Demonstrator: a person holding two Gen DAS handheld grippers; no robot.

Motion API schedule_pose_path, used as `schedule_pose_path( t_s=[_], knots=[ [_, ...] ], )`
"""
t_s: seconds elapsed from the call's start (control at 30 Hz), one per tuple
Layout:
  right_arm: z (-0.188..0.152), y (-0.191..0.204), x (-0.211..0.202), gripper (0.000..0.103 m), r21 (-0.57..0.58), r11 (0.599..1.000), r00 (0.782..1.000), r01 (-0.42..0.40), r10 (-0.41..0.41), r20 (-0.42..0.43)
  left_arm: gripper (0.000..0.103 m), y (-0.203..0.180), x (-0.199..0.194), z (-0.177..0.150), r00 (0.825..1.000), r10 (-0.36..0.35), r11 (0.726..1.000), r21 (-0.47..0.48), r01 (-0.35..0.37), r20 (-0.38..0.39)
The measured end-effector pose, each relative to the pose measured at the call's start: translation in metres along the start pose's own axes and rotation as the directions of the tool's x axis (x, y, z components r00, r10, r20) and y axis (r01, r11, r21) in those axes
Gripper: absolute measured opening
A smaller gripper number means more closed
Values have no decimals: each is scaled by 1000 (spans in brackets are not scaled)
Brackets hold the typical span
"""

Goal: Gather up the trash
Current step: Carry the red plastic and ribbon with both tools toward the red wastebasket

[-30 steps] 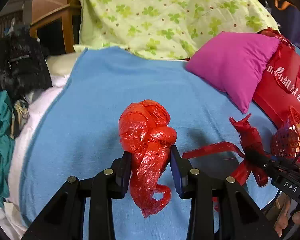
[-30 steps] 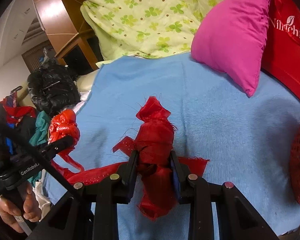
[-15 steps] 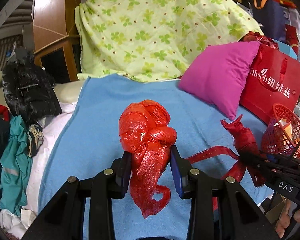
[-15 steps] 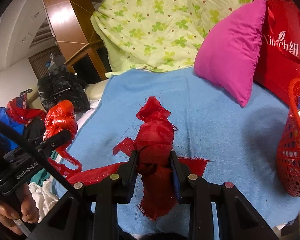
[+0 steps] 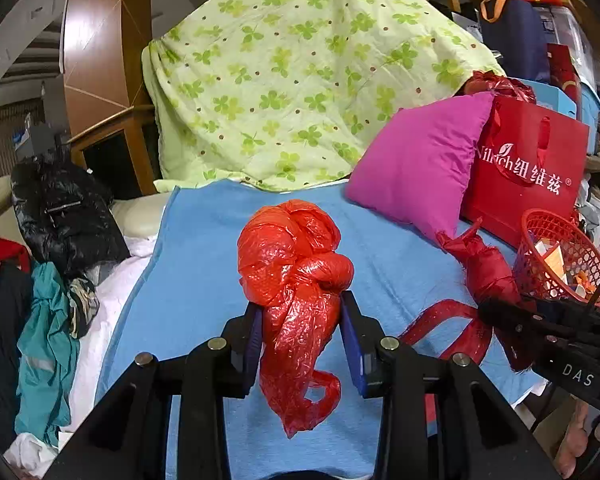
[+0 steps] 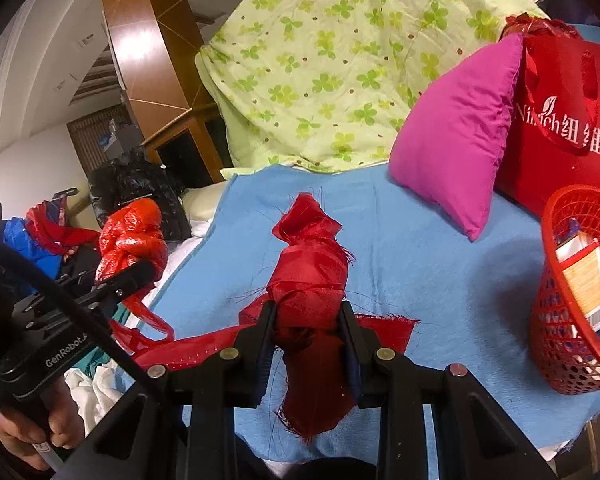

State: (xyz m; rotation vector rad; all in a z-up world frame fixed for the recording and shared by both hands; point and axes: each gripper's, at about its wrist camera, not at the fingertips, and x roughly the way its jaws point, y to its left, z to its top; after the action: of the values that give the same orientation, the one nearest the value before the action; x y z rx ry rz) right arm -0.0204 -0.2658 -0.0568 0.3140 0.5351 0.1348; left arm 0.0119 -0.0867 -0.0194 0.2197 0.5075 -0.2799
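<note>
Left claw (image 5: 302, 322): pinching crumpled red plastic bag (image 5: 296, 264), now higher above blue blanket (image 5: 204, 256).
Right claw (image 6: 308, 324): pinching red cloth bundle (image 6: 310, 276); red basket (image 6: 556, 344) now alongside.

- We see the red mesh basket (image 6: 572, 312) at 3 o'clock cut off by the right wrist picture's edge; its contents are only partly visible.
- The red gift bag (image 5: 528, 176) has its lettering partly covered by the magenta pillow (image 5: 420, 164).
- The left tongs (image 5: 300, 332) hide the middle of the red plastic bag (image 5: 292, 256).
- The hand (image 6: 32, 432) at 8 o'clock is cropped.
</note>
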Motion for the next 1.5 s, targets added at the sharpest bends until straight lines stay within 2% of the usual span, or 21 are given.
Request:
schedule_pose_path(
  t_s=[0.8,1.5],
  knots=[
    [6,-6,-57,32,3,1000,994,-17,17,107,38,-32,-28,14,998,-20,998,66,17,55],
    [1,-8,-87,32,19,1000,987,-16,13,162,38,-42,-41,17,995,-49,992,122,38,82]
  ],
)
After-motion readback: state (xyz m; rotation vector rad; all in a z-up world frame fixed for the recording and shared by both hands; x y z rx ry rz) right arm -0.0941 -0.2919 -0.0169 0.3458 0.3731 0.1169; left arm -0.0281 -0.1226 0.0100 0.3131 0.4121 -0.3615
